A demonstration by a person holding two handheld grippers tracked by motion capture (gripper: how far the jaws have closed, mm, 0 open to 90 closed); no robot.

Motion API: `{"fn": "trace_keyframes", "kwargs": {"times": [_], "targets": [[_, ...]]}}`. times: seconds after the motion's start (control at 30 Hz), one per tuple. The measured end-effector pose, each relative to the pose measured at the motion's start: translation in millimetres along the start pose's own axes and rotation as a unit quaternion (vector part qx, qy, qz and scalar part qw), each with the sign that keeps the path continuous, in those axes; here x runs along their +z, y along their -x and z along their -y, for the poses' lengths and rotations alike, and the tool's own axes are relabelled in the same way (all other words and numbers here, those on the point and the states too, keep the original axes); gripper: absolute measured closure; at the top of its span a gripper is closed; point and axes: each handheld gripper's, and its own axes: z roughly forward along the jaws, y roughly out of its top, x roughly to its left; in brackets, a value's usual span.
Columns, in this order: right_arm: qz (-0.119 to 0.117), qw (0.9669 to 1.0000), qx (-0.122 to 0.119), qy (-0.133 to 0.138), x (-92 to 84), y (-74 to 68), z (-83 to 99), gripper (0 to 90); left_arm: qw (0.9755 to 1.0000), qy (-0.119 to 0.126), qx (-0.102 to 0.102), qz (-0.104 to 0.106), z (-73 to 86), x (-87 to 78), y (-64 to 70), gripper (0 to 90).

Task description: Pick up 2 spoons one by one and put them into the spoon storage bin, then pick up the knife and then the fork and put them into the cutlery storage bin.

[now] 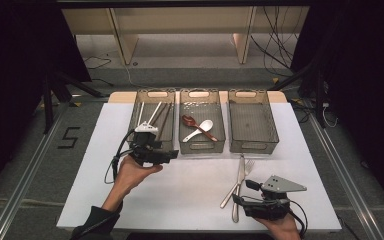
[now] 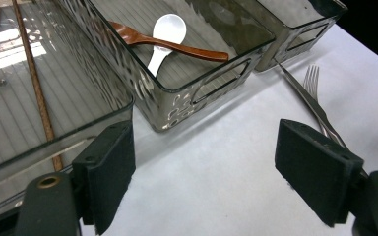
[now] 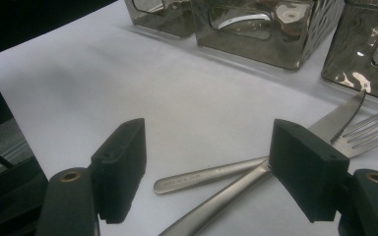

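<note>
Right gripper open and empty at the table's near right edge, poised over crossed knife and fork. Left gripper open, empty, beside left bin, likely after depositing chopsticks. Left gripper view alone reveals middle bin with wooden spoon across white spoon.

**Materials and finishes**

Bins: smoky clear plastic, glossy, ribbed floors. Knife and fork: brushed metal, satin sheen. Spoons: one glossy white, one polished wood. Chopsticks: brown wood. Table cover: matt white. Jaw pads: matt black.
</note>
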Motion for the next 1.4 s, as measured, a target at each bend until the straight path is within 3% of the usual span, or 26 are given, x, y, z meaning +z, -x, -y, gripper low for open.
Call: {"fn": "trace_keyframes", "kwargs": {"times": [0.27, 0.7, 0.9, 1.13, 1.4], "targets": [[0.0, 0.9999, -0.006, -0.008, 1.7, -0.9, 0.3, 36.4, 0.9999, 0.006, -0.001, 0.014, 21.1, -6.1, -0.6, 22.0], [-0.004, 0.9991, -0.017, -0.039, 4.7, -3.1, 1.4, 55.3, 0.9999, 0.007, 0.0, 0.016, 53.6, -13.0, -1.0, 21.2], [-0.008, 0.9986, -0.026, -0.046, 5.3, -4.9, 1.7, 63.5, 0.9998, 0.006, 0.013, 0.012, 67.6, -16.0, 1.2, 21.1], [-0.008, 0.9982, -0.032, -0.05, 5.1, -6.6, 2.4, 66.3, 0.9997, 0.013, 0.021, 0.008, 74.2, -21.9, 4.2, 20.9], [-0.007, 0.9979, -0.029, -0.057, 5.8, -6.9, 3.5, 69.0, 0.9996, 0.022, 0.016, 0.006, 79.0, -27.6, 5.6, 20.9]]}}
